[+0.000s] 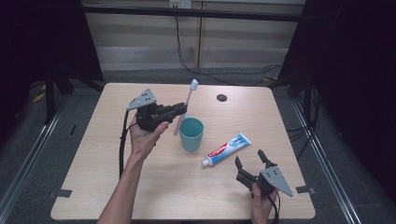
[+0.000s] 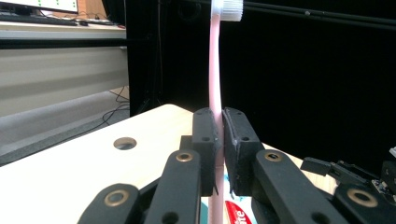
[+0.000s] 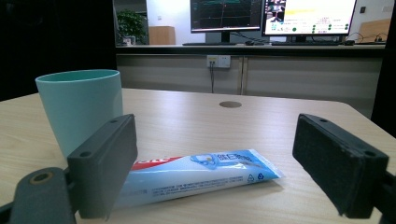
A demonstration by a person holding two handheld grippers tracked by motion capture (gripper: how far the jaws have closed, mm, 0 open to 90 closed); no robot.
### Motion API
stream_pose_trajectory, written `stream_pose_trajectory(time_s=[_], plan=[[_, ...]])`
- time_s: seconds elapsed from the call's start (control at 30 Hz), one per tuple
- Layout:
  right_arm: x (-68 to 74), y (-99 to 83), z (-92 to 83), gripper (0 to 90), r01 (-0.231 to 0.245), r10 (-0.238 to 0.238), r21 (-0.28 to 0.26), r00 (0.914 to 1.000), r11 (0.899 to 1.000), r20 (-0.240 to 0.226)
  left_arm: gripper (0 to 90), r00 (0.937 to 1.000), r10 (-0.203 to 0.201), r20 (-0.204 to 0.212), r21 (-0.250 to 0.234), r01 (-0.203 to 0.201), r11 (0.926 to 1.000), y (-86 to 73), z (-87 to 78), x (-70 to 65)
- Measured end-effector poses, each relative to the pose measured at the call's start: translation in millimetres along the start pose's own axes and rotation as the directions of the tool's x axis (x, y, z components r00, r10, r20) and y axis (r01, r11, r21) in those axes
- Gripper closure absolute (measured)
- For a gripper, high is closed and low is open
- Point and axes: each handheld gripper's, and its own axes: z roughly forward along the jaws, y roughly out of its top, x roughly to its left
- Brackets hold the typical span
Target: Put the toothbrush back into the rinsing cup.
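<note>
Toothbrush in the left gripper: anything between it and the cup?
Nothing visible. The left gripper is shut on the toothbrush, held just left of the teal cup; the cup's mouth is open and the toothpaste tube lies beyond it.

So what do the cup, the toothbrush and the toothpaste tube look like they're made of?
Cup: likely hard plastic, matte teal, with an even, dull wall. Toothbrush: seemingly smooth pink plastic handle with white bristles, clamped in the left gripper. Toothpaste tube: soft laminate or plastic film, glossy print, flat crimped end.
</note>
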Motion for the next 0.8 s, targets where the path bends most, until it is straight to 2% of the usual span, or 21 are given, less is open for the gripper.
stream_pose_trajectory(time_s=[0.2,0.43,0.5,0.57,0.77,0.8], plan=[[-0.2,-0.1,-0.5,13.2,-0.001,0.001,-0.001,1.0,1.0,-0.002,84.0,0.9999,0.01,-0.007,0.019,-0.01,0.9998,-3.0,9.1,-0.6],[-0.4,-0.1,-0.7,13.2,-0.002,0.002,-0.002,1.0,1.0,-0.003,84.0,0.9997,0.011,-0.02,0.01,-0.01,0.9999,-7.7,15.2,3.1],[-0.5,-0.1,-0.6,13.2,0.0,0.0,-0.003,1.0,1.0,-0.003,83.9,0.9998,0.004,-0.02,0.013,-0.004,0.9999,-9.3,17.5,6.2],[-0.5,-0.1,-0.6,13.2,-0.001,0.001,-0.003,1.0,1.0,-0.003,83.9,0.9994,-0.028,-0.019,0.003,0.028,0.9996,-12.2,19.6,8.2],[-0.6,-0.1,-0.6,13.2,-0.004,0.004,-0.003,1.0,1.0,-0.005,83.9,0.9991,-0.027,-0.032,0.014,0.028,0.9995,-20.8,31.0,9.2],[-0.5,-0.1,-0.5,13.2,-0.004,0.004,-0.002,1.0,1.0,-0.004,83.9,0.9992,-0.032,-0.023,0.019,0.032,0.9993,-21.8,33.9,9.2]])
